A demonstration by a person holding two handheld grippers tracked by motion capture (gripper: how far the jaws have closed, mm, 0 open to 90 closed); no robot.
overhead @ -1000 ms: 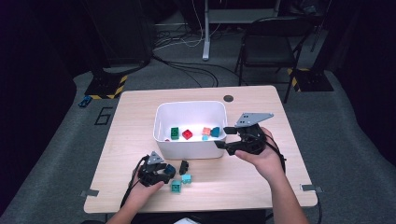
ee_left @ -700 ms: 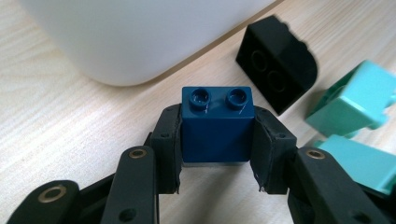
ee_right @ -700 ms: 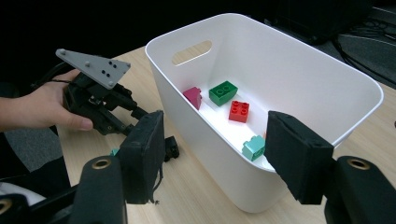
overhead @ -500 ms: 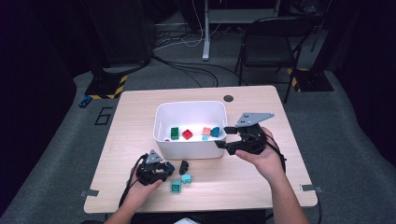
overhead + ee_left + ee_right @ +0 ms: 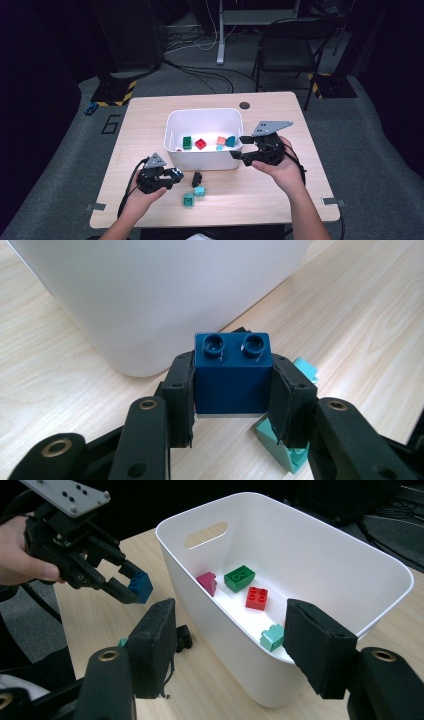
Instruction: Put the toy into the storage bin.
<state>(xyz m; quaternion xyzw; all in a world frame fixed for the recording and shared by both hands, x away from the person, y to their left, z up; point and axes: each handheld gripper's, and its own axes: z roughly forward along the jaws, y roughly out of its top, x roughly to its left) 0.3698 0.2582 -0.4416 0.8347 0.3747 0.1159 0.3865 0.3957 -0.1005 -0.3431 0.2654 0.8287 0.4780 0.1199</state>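
High view: left tool clenched on a dark blue brick, above the bench just in front of the white bin; black piece and two teal bricks lie beside it. Right tool released, jaws astride the bin's right wall.

Left tool view: blue brick pinched between both pads, studs up.

Right tool view: green brick, red brick, magenta brick inside bin.
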